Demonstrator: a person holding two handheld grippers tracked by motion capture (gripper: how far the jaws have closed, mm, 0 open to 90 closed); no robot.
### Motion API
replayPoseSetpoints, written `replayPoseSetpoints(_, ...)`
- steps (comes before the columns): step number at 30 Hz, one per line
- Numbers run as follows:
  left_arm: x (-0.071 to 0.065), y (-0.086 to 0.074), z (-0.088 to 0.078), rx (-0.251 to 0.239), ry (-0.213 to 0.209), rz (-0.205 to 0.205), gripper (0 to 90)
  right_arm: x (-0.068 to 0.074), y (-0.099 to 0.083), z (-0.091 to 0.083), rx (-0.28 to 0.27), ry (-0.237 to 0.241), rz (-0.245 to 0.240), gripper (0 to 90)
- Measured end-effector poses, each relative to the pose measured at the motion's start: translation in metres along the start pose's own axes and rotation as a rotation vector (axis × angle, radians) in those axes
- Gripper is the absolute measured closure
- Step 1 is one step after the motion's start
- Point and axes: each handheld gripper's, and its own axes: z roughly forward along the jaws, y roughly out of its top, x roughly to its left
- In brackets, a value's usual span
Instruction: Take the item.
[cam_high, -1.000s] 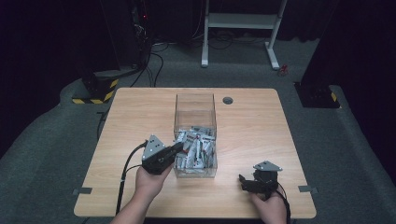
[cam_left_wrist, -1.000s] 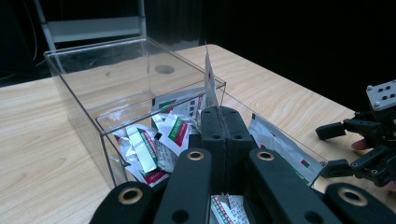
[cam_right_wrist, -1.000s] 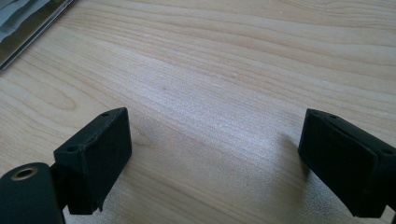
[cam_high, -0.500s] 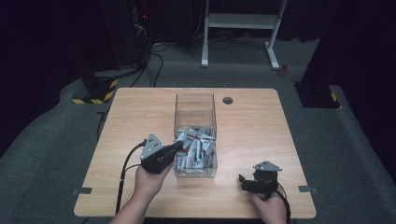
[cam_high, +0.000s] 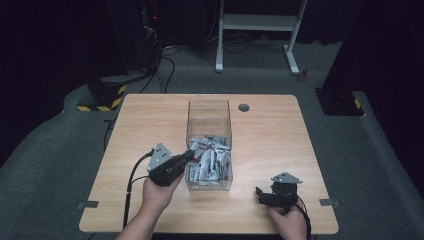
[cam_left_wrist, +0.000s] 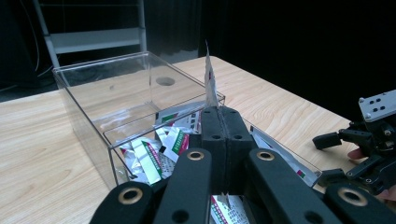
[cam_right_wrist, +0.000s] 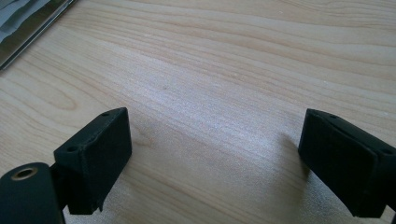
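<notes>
Packet pinched over the clear box

My left gripper (cam_left_wrist: 219, 122) clamps one packet (cam_left_wrist: 209, 84) upright above the clear box (cam_high: 208, 116); my right gripper (cam_high: 266, 196), beside the box, gapes on nothing.

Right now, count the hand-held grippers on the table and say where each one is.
2. The left hand-held gripper is at the clear plastic box's near-left edge, shut on a small white sachet. The right hand-held gripper rests open on the wooden table, near-right.

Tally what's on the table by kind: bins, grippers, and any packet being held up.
Clear plastic bin: 1
Grippers: 2, left gripper and right gripper
Packet pinched in the left jaws: 1
Loose packets in the bin: too jumbled to count
Total: 4
</notes>
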Motion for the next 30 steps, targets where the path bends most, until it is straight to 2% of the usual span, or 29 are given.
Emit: replayPoseSetpoints(30, 0.014, 0.003, -0.018, -0.026, 0.043, -0.009, 89.6, 0.000, 0.000, 0.000, 0.001, 0.000, 0.002, 9.2)
